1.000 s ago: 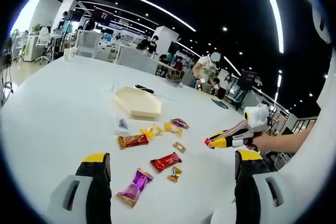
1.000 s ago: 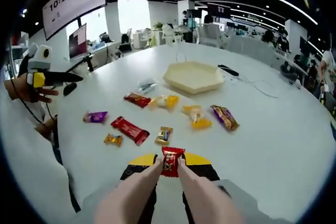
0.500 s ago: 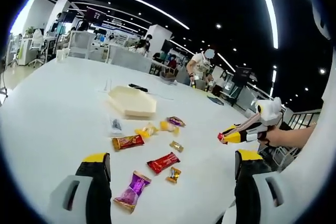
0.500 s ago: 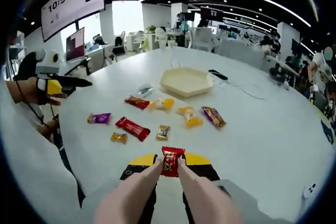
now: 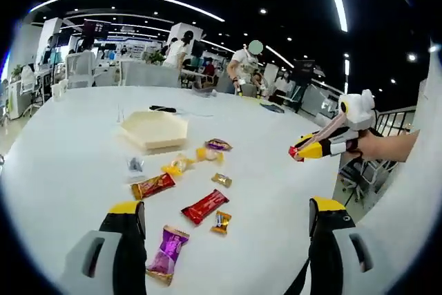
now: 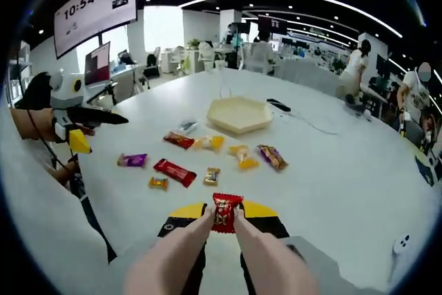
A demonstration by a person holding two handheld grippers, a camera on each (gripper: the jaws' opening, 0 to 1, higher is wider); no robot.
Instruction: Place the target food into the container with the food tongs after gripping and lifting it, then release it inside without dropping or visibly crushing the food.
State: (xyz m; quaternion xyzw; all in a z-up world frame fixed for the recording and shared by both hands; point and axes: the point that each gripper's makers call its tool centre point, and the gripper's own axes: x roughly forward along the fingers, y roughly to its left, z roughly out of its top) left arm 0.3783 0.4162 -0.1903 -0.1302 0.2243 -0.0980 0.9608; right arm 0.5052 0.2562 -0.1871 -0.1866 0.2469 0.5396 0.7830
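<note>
My right gripper (image 6: 222,209) is shut on beige food tongs (image 6: 173,260), whose tips pinch a red wrapped candy (image 6: 225,213) above the white table's near edge. In the left gripper view this right gripper (image 5: 324,144) hangs in the air at the right, the red candy (image 5: 293,150) at its tip. The cream hexagonal container (image 6: 238,114) sits beyond a scatter of candies, also visible as the container (image 5: 152,129). My left gripper (image 5: 226,206) is open wide with nothing between its jaws. In the right gripper view, the left gripper (image 6: 81,124) is held by a hand at the left.
Loose on the white table (image 5: 62,164) lie a purple candy (image 5: 166,253), a red bar (image 5: 205,205), a small gold candy (image 5: 221,221) and several more toward the container. A black cable (image 6: 276,105) lies behind it. People and desks fill the background.
Both views have shifted with the hands. In the left gripper view the right gripper with its candy now sits higher and farther right. The candy stays pinched in the tongs.
</note>
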